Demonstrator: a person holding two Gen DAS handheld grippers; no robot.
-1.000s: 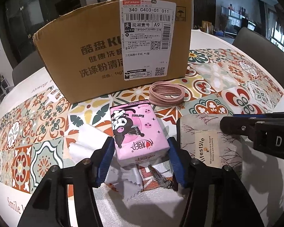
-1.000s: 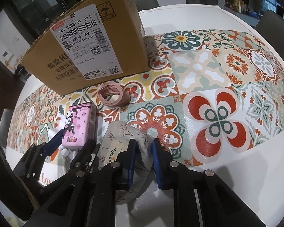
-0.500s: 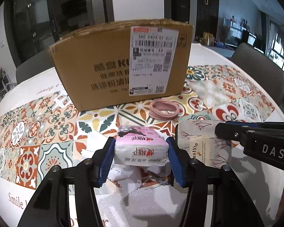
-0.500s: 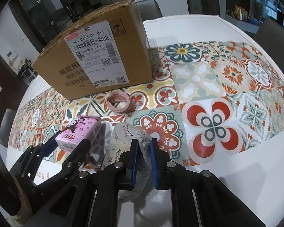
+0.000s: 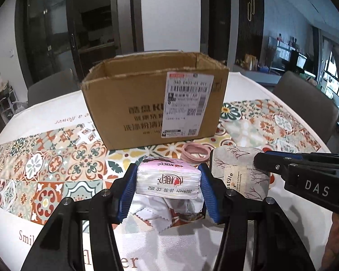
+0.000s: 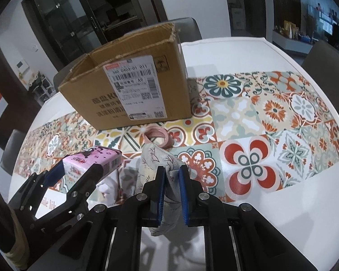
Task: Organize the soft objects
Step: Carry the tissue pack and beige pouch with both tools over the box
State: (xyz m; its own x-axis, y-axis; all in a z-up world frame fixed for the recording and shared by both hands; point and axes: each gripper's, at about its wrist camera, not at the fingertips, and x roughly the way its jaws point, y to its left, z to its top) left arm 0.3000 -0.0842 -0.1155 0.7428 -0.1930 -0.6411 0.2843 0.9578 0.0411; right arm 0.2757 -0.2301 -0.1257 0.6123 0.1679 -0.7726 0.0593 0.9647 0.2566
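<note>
Left wrist view: the left gripper (image 5: 168, 186) is clamped on one pink tissue pack (image 5: 168, 180), a blue pad (image 5: 126, 194) pressing each short side, and the pack is lifted clear of the patterned tablecloth (image 5: 45, 171). Its printed top is tilted away, so only the end with a date code reads clearly. Beneath it lies white cloth with zigzag edges (image 5: 156, 216), partly hidden by the pack and the fingers; how many pieces there are cannot be told. Beyond stands one open cardboard box (image 5: 147, 103) with a shipping label; its inside is out of sight. One bundle of pink hair ties (image 5: 195, 154) lies between box and pack, its near edge covered. To the right, one beige fabric pouch (image 5: 237, 176) hangs from the right gripper (image 5: 263, 166), seen side-on and cut off by the frame edge. Right wrist view: the right gripper (image 6: 171, 192) is closed on the upper edge of the fabric pouch (image 6: 156, 160), the cloth pinched between its two blue pads; the pouch's lower end drops out of sight behind the fingers. To the left, the left gripper (image 6: 79, 171) holds the tissue pack (image 6: 95, 160) in the air. The hair ties (image 6: 159, 136) are half hidden behind the pouch, and the cardboard box (image 6: 133, 90) stands behind them on the tablecloth (image 6: 271, 131).
</note>
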